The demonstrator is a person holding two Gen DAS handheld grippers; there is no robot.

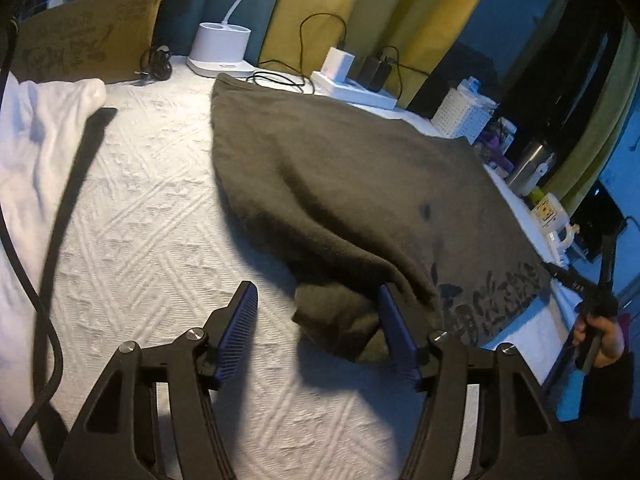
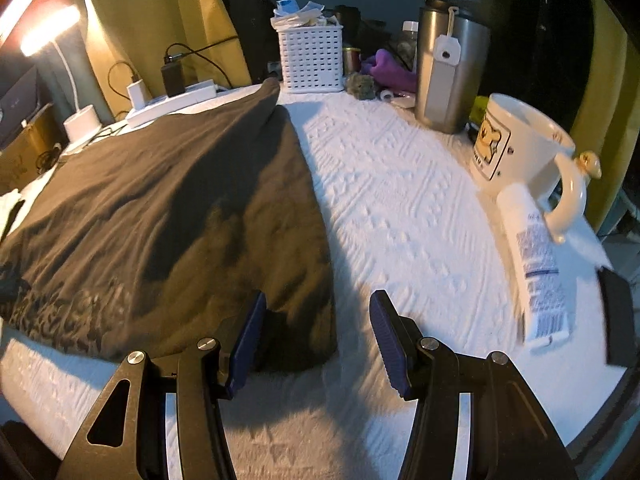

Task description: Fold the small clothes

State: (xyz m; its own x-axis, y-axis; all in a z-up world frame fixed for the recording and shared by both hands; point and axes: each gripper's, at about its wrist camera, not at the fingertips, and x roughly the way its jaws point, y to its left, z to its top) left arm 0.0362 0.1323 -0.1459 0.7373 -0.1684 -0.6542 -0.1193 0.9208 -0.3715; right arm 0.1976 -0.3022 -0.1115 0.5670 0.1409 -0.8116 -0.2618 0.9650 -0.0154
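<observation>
A dark grey-brown T-shirt (image 1: 340, 184) lies spread on the white textured cover (image 1: 152, 208), its faded print at the near edge. My left gripper (image 1: 320, 322) stands open low over the cover. A folded sleeve lump of the shirt lies between its blue pads; the right pad touches the cloth and the left pad is apart from it. In the right wrist view the same T-shirt (image 2: 160, 200) fills the left half. My right gripper (image 2: 320, 340) is open astride the shirt's near right corner, with the right pad over bare cover.
A white garment (image 1: 44, 132) and a black strap (image 1: 76, 184) lie at the left, with a cardboard box (image 1: 88, 36) and a lamp base (image 1: 220, 48) behind them. On the right stand a white basket (image 2: 312, 60), a steel tumbler (image 2: 452, 72), a mug (image 2: 520, 140) and a tube (image 2: 536, 264).
</observation>
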